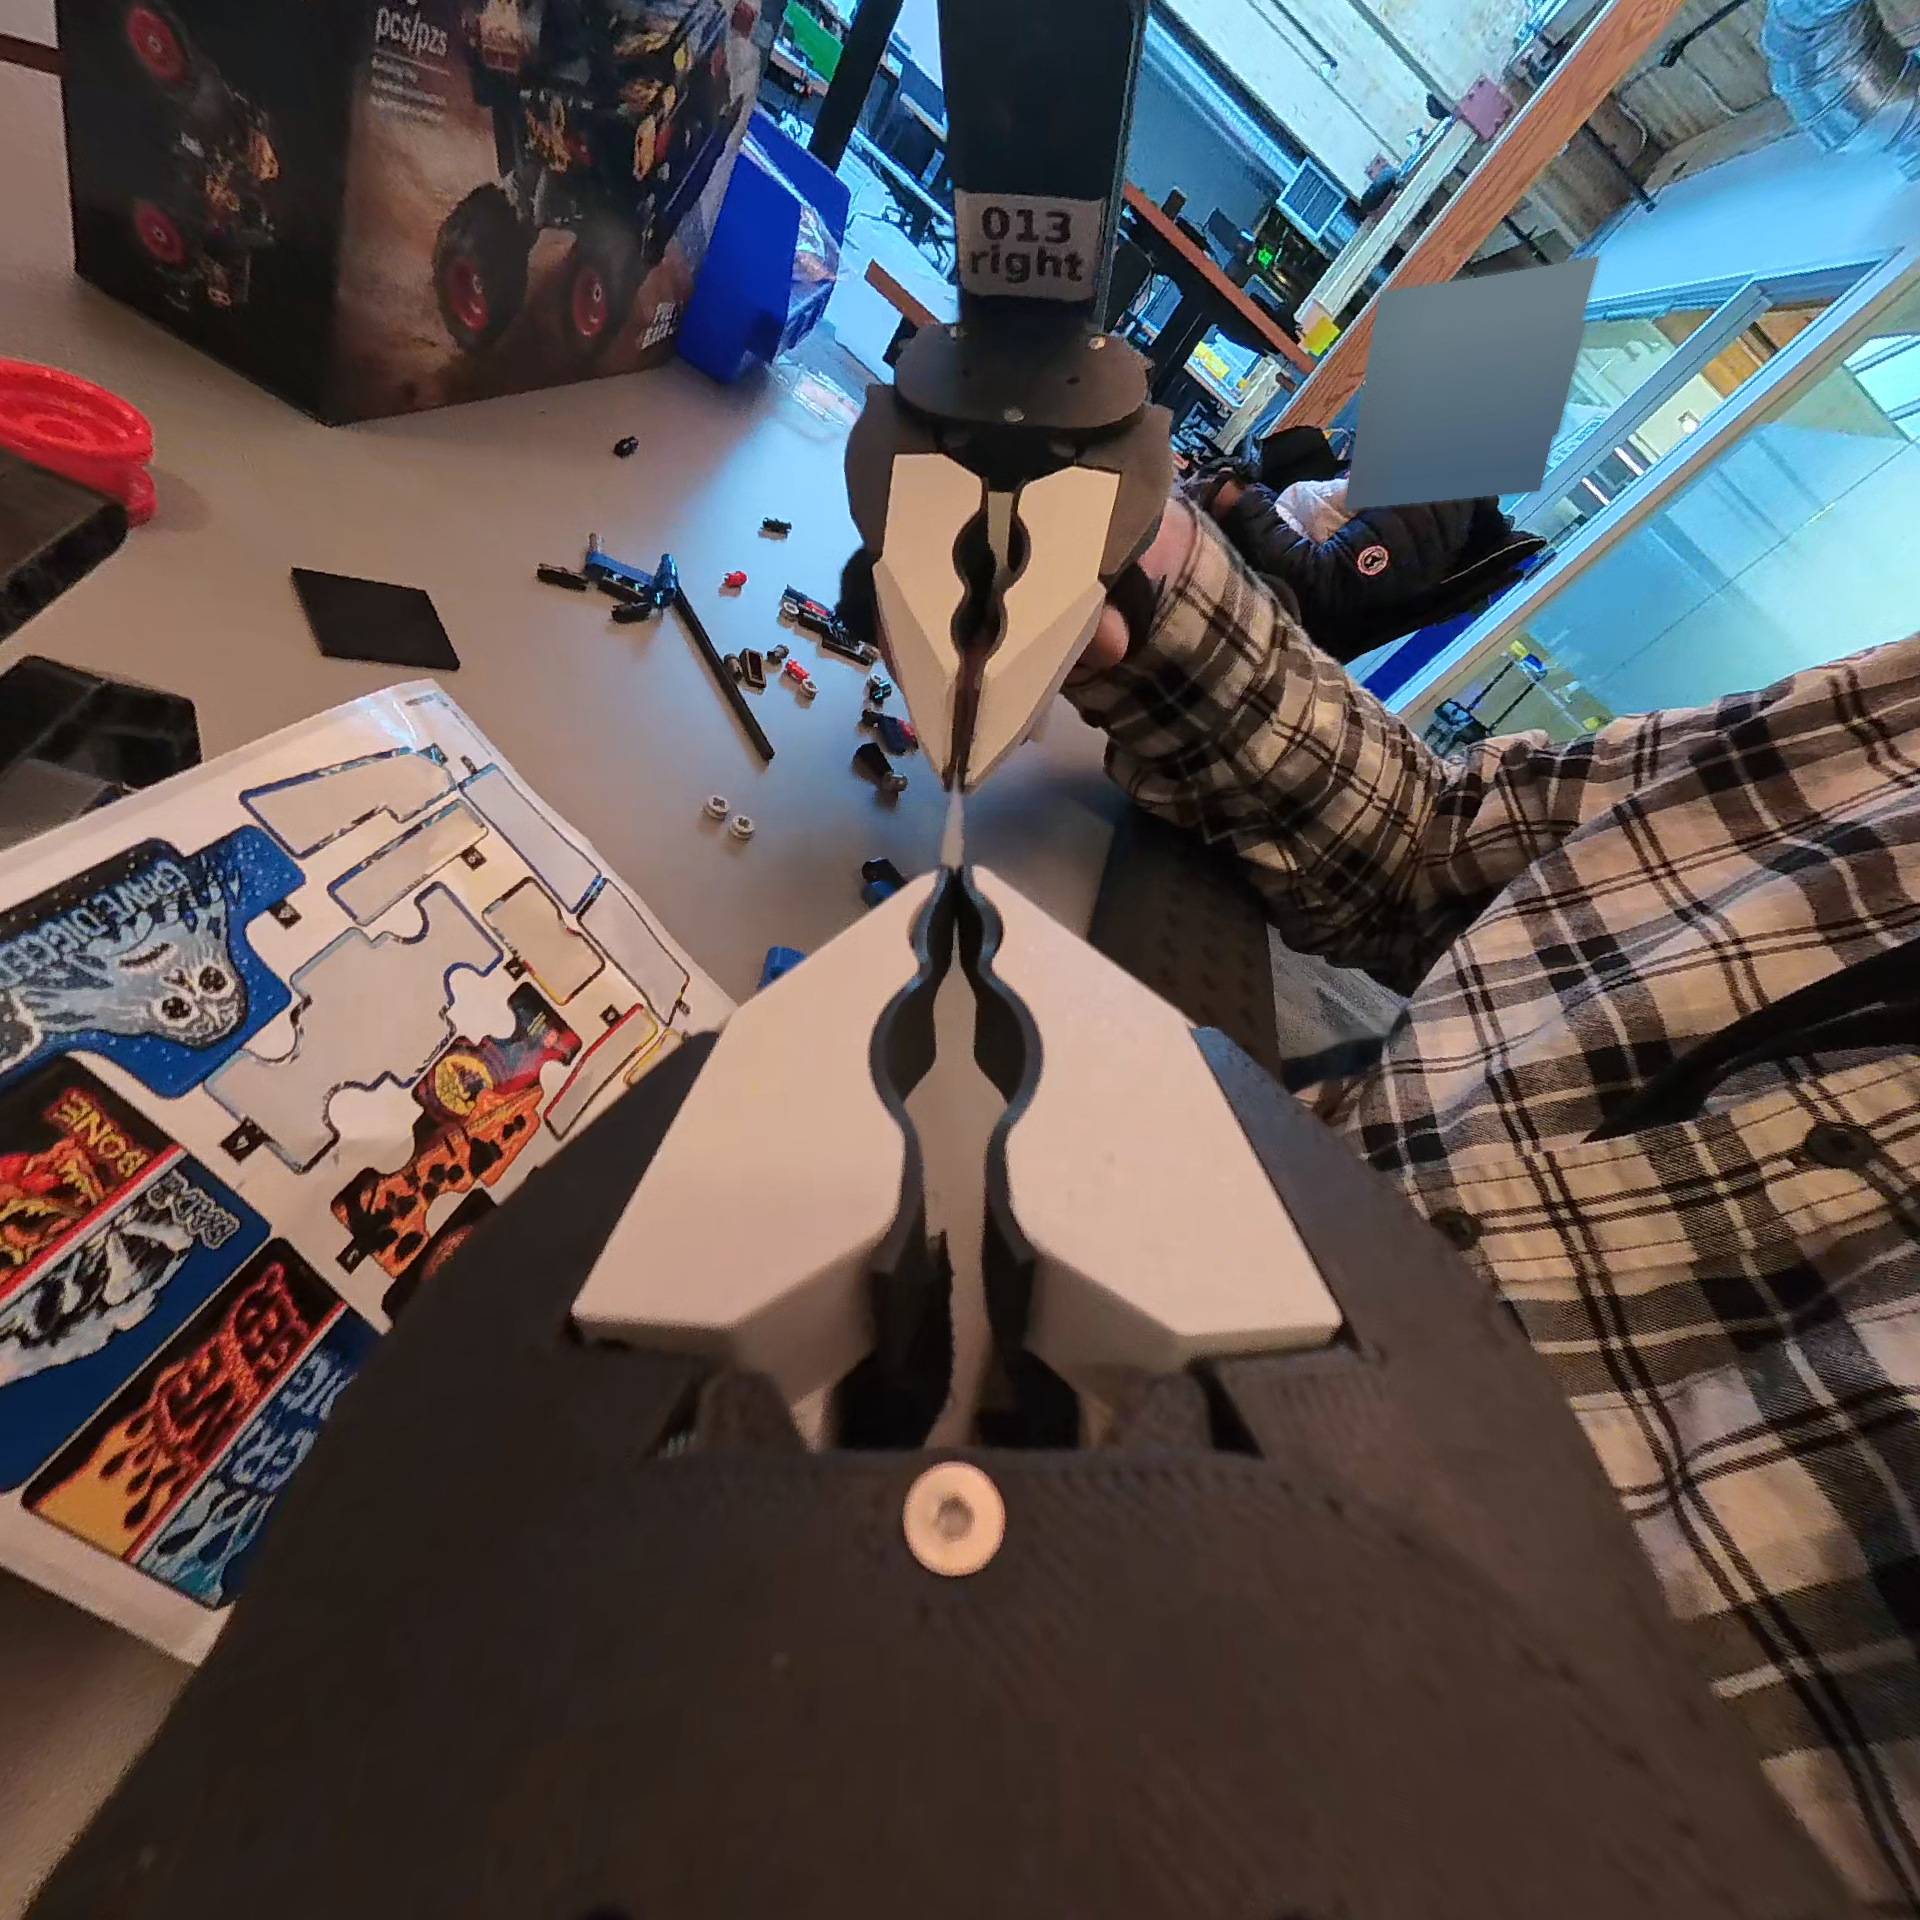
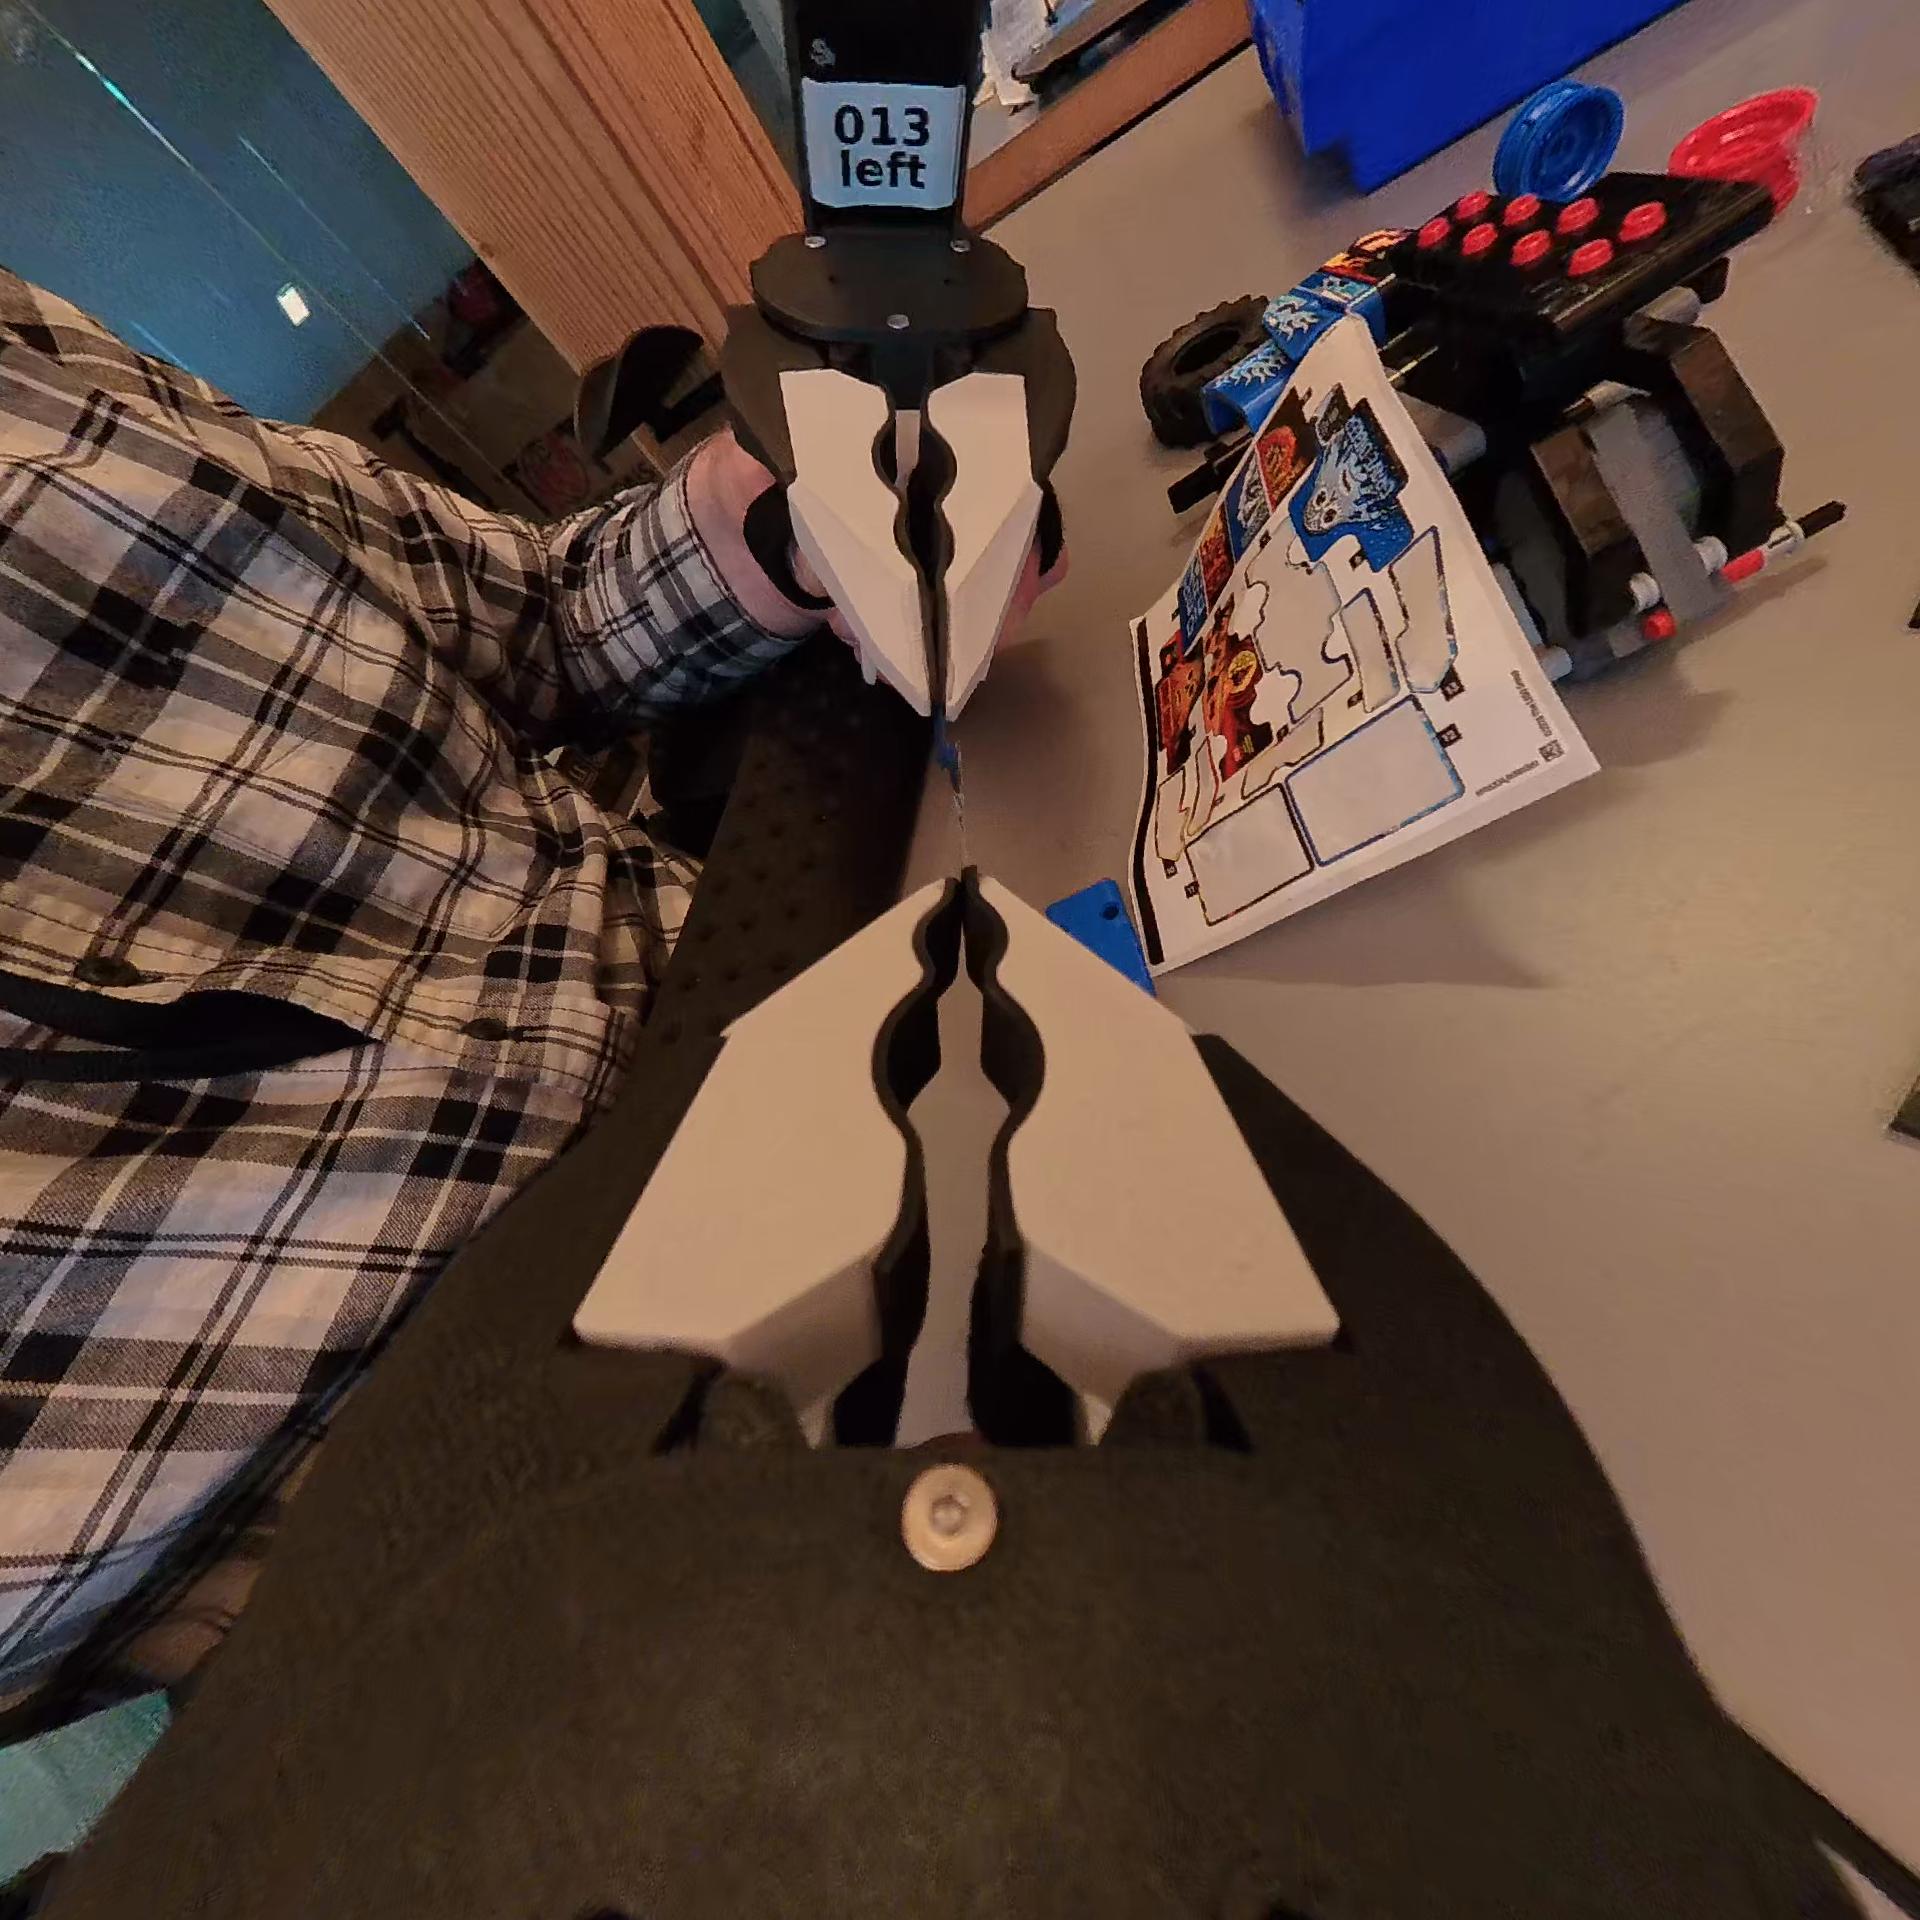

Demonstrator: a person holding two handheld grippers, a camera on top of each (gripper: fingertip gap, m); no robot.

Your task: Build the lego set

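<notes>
A thin sticker (image 1: pixel 952 831), seen edge-on as a pale strip, spans the short gap between the two grippers' tips. In the right wrist view the sticker (image 2: pixel 951 774) has a blue end by the left gripper. My left gripper (image 1: pixel 951 878) is shut on one end of it. My right gripper (image 2: pixel 964 878) is shut on the other end. The grippers point at each other above the table's near edge; the right gripper (image 1: pixel 954 779) and the left gripper (image 2: pixel 940 712) each show in the other's view. The sticker sheet (image 1: pixel 312 987) lies on the table and also shows in the right wrist view (image 2: pixel 1340 707).
A part-built black truck model (image 2: pixel 1621 416) stands behind the sheet. The set's box (image 1: pixel 395 177), red wheel rims (image 1: pixel 62 426), a blue bin (image 1: pixel 769 260), a black tile (image 1: pixel 374 613) and several loose small parts (image 1: pixel 727 644) lie about. A black perforated mat (image 2: pixel 810 810) covers the near edge.
</notes>
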